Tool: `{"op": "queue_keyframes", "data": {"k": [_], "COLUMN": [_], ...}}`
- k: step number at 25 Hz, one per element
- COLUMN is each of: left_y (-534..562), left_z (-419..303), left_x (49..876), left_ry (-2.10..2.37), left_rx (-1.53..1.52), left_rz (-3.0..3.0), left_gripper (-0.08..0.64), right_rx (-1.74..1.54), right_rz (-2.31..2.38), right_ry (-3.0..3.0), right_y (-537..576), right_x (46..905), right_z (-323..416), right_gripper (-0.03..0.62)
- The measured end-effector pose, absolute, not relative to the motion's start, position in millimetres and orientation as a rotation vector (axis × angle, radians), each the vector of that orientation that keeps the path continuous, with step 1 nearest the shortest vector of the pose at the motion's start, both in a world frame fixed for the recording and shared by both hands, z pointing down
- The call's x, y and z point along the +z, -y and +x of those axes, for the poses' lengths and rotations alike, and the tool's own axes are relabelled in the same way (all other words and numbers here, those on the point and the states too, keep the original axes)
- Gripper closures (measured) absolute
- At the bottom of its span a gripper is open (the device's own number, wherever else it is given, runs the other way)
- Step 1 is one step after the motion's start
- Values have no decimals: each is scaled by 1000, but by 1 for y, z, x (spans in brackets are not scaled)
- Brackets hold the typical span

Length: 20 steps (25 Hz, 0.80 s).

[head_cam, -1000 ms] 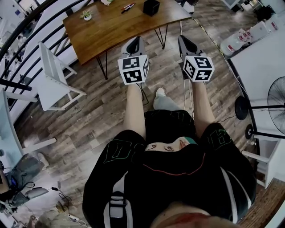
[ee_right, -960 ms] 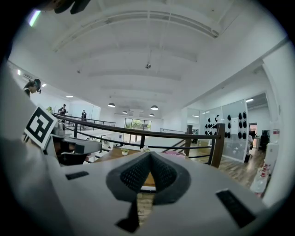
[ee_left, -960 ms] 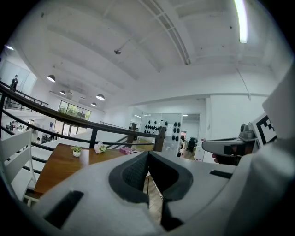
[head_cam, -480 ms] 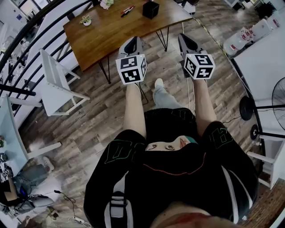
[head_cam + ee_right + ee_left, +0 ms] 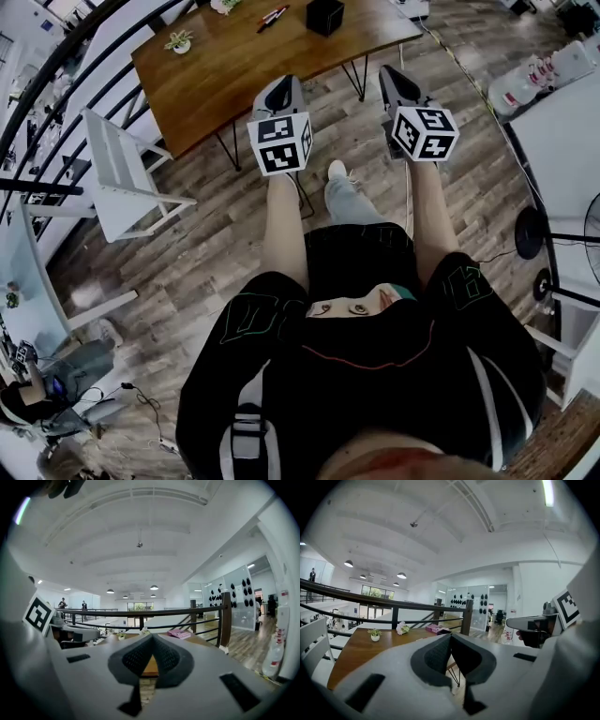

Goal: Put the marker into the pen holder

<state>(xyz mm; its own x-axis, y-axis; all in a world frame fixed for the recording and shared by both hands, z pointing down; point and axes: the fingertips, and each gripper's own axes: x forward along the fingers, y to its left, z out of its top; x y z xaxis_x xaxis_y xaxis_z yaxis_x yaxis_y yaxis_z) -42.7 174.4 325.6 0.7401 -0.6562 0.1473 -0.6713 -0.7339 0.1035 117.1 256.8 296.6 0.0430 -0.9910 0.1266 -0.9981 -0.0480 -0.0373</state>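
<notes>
The left claw [image 5: 279,94] and right claw [image 5: 398,84] are each closed tip to tip, holding nothing. Two markers [image 5: 271,16] lie on the table [image 5: 234,75], near one black pen holder [image 5: 324,15]

- No words, numbers or brand names legible in any view.
- Left cube [image 5: 280,143], right cube [image 5: 425,133]: black-and-white square code patterns only, no letters.
- Shirt [image 5: 246,317]: outlined sleeve print, unreadable.
- Bottles [image 5: 525,80]: red labels, too small to read.
</notes>
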Motion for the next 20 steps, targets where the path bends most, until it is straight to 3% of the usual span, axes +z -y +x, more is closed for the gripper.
{"op": "queue_keyframes", "data": {"k": [20], "left_y": [-49], "left_z": [66], "left_x": [388], "left_ry": [1116], "left_rx": [506], "left_rz": [2721], "left_gripper": [552], "right_rx": [552], "right_rz": [2220], "right_ry": [2182], "right_y": [-124], "right_x": [377], "right_z": [231], "right_gripper": [586]}}
